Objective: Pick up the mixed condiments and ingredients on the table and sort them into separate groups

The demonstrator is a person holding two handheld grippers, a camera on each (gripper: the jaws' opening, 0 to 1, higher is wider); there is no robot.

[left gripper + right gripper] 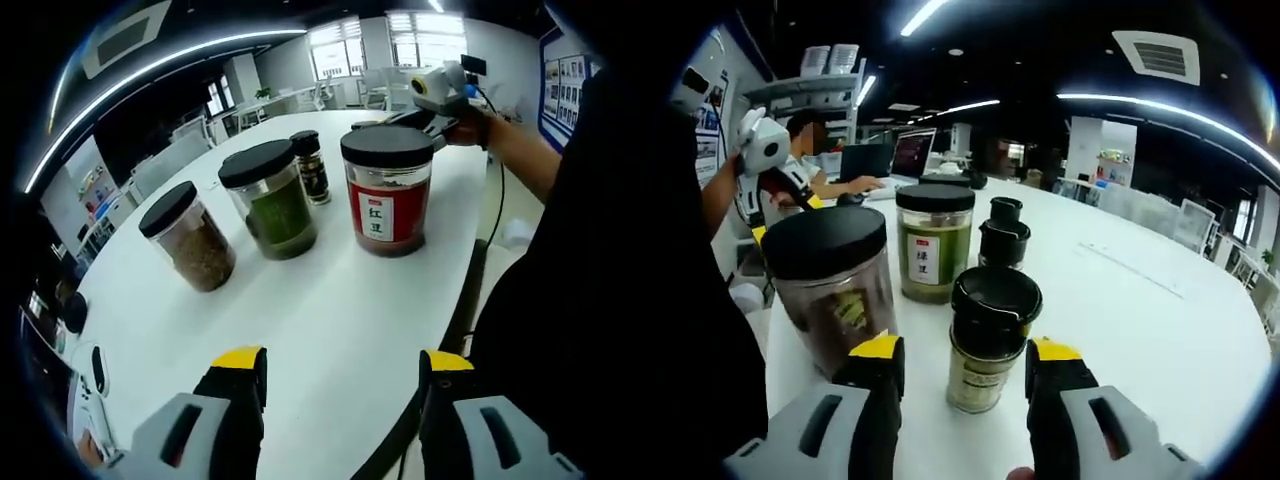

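On the white round table (330,310) stand three big black-lidded jars in a row: one with brown contents (190,238), one with green contents (272,202) and a red-bean jar (387,190) with a white label. A small dark spice bottle (312,165) is behind them. My left gripper (343,372) is open over bare table, short of the jars. My right gripper (967,365) is open, and a small black-lidded spice jar (990,335) stands between its jaws with a gap on the left side. A dark-filled jar (830,285) and a labelled green jar (933,248) stand close by.
Two small dark bottles (1003,238) stand behind the spice jar. The table edge (470,290) runs along the right, next to the person's dark clothes. The right gripper (420,120) shows beyond the red-bean jar. A person sits at a desk with monitors (910,155).
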